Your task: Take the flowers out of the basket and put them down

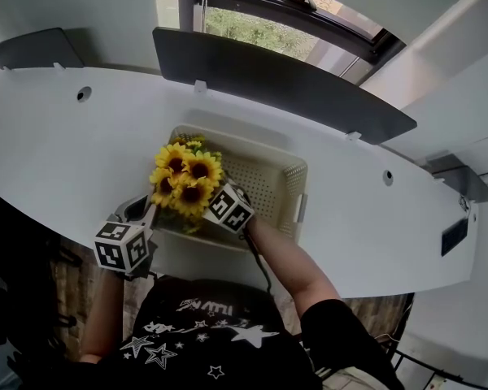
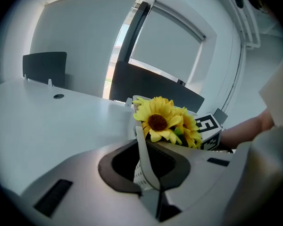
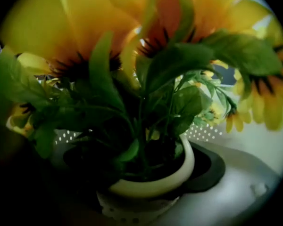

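- We had the left gripper [image 1: 143,210] clamped shut on the thin perforated wall of the basket [image 1: 264,179], at its near left corner
- Our right gripper [image 1: 202,200] was closed around the small white pot [image 3: 153,185] that carried the flowers [image 1: 187,177]
- The flowers sat over the left end of the basket, inside its walls. We could not tell whether the pot was clear of the basket floor
- To do the lift well, we judged the pot should rise straight up until its base cleared the rim. The left gripper would meanwhile pin the light basket down so it did not come along
- The pot should stay upright, since the top-heavy blooms could tip it
- The basket stood by the near edge of the white desk [image 1: 73,145], so swinging toward us risked a drop
- Bare desk lay open toward the left end and the right end, and the left looked closer
- Dark panels [image 1: 285,80] lined the far edge, beyond more bare desk
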`<state>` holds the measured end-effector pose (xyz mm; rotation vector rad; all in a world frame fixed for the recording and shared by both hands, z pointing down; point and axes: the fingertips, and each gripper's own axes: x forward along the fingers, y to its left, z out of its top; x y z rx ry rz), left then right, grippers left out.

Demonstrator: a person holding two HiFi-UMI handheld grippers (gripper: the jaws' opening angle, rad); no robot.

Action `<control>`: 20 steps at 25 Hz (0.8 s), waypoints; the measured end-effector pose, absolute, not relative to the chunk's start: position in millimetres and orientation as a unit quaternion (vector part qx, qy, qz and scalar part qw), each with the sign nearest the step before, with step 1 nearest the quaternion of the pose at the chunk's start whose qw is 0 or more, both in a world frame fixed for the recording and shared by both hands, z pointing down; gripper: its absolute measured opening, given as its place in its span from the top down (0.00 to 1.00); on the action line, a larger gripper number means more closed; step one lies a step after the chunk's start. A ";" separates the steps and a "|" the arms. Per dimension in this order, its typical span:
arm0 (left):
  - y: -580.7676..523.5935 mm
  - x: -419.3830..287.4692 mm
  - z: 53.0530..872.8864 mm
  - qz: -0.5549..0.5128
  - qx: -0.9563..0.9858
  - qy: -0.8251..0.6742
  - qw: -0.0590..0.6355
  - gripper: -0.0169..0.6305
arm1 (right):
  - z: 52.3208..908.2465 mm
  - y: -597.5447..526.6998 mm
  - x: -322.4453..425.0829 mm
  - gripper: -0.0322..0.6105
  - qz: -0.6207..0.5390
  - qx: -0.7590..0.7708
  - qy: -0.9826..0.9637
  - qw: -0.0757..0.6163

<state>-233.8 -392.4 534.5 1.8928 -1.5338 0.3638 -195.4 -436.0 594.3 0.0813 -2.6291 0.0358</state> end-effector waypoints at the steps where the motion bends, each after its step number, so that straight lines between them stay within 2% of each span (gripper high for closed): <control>1: -393.5 -234.3 534.3 0.141 0.727 -0.585 0.331 0.91 | 588.9 -438.8 -195.2 0.13 0.021 0.038 -0.969 0.242; 7: -396.1 -238.2 533.4 0.147 0.738 -0.574 0.321 0.91 | 547.1 -449.3 -194.3 0.13 0.039 0.069 -0.978 0.191; 17: -405.2 -245.7 521.1 0.158 0.756 -0.574 0.274 0.86 | 499.4 -468.0 -174.1 0.13 0.037 0.124 -0.977 0.168; 20: -408.9 -250.1 515.1 0.157 0.764 -0.571 0.258 0.82 | 487.2 -470.7 -173.4 0.13 0.032 0.137 -0.976 0.169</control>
